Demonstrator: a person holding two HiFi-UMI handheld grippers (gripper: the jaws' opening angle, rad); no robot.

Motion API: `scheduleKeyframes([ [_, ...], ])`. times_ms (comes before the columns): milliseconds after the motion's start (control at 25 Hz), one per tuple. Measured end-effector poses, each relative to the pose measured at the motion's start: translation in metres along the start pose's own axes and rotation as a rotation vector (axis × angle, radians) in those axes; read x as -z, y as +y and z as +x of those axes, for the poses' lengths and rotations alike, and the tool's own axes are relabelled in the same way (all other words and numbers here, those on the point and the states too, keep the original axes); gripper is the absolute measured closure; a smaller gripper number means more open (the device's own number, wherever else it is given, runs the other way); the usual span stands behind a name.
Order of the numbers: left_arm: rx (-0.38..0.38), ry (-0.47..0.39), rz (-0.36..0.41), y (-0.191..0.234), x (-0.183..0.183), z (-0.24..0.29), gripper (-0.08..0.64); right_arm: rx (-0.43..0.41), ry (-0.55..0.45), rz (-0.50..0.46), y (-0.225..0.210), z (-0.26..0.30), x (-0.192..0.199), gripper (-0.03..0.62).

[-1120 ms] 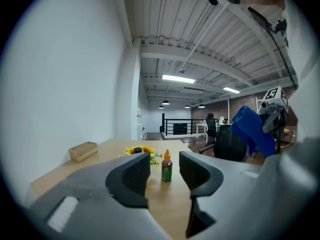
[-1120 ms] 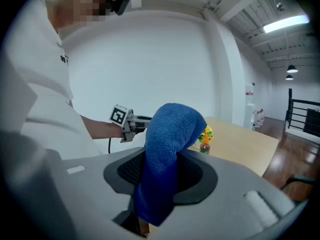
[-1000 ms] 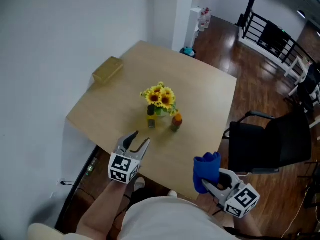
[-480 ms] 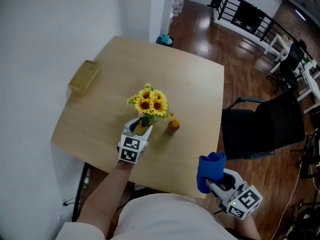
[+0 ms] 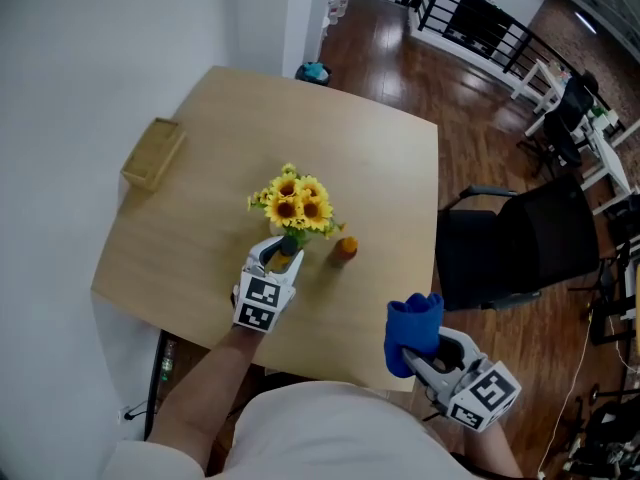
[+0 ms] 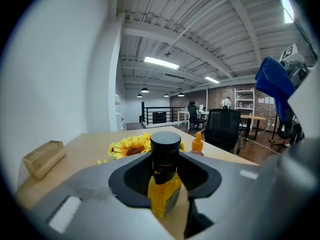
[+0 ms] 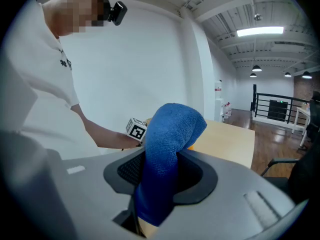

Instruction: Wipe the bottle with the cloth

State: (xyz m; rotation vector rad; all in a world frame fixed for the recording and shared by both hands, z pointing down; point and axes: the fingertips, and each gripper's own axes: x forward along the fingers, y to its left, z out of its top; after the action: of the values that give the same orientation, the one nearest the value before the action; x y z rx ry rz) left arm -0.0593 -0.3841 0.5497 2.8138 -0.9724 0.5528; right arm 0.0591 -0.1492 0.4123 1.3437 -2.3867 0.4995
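Left claw (image 5: 277, 259) set close round a small yellow, black-capped bottle (image 6: 164, 196) standing between its jaws; contact uncertain. Likely light, rigid, slick, tippy: grip mid-body. Right claw (image 5: 420, 360) clamped on soft blue terry cloth (image 7: 172, 129), well clear.

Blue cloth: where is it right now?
Head view, lower right: the cloth sticks up from the shut jaws of the right gripper, by the near right corner of the table, apart from the bottle in the left gripper.
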Motion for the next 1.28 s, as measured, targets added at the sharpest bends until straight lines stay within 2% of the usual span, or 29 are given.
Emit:
scheduleKeyframes([
  [280, 0.022, -0.023, 0.014, -0.024, -0.025, -0.032, 0.403, -0.108, -0.053, -0.117, 0.016, 0.043, -0.050, 0.434],
  [440, 0.031, -0.029, 0.019, -0.044, -0.039, -0.053, 0.403, -0.206, -0.049, -0.211, 0.035, 0.077, -0.077, 0.434],
  [560, 0.040, -0.040, 0.038, -0.064, -0.050, -0.066, 0.403, -0.265, -0.034, -0.248, 0.046, 0.102, -0.086, 0.434],
  [720, 0.036, -0.043, 0.068, -0.087, -0.054, -0.082, 0.403, -0.334, 0.009, -0.252, 0.060, 0.122, -0.080, 0.434],
  [840, 0.026, -0.041, 0.073, -0.100, -0.054, -0.092, 0.403, -0.354, 0.022, -0.250, 0.058, 0.118, -0.073, 0.434],
  [960, 0.017, -0.053, 0.090, -0.108, -0.064, -0.105, 0.403, -0.342, -0.001, -0.240, 0.043, 0.106, -0.071, 0.434],
  [1120, -0.002, -0.064, 0.074, -0.117, -0.074, -0.118, 0.403, -0.343, -0.061, -0.198, 0.030, 0.086, -0.070, 0.434],
  [1280, -0.010, -0.090, 0.069, -0.131, -0.094, -0.131, 0.403, -0.366, -0.088, -0.152, 0.024, 0.077, -0.049, 0.434],
])
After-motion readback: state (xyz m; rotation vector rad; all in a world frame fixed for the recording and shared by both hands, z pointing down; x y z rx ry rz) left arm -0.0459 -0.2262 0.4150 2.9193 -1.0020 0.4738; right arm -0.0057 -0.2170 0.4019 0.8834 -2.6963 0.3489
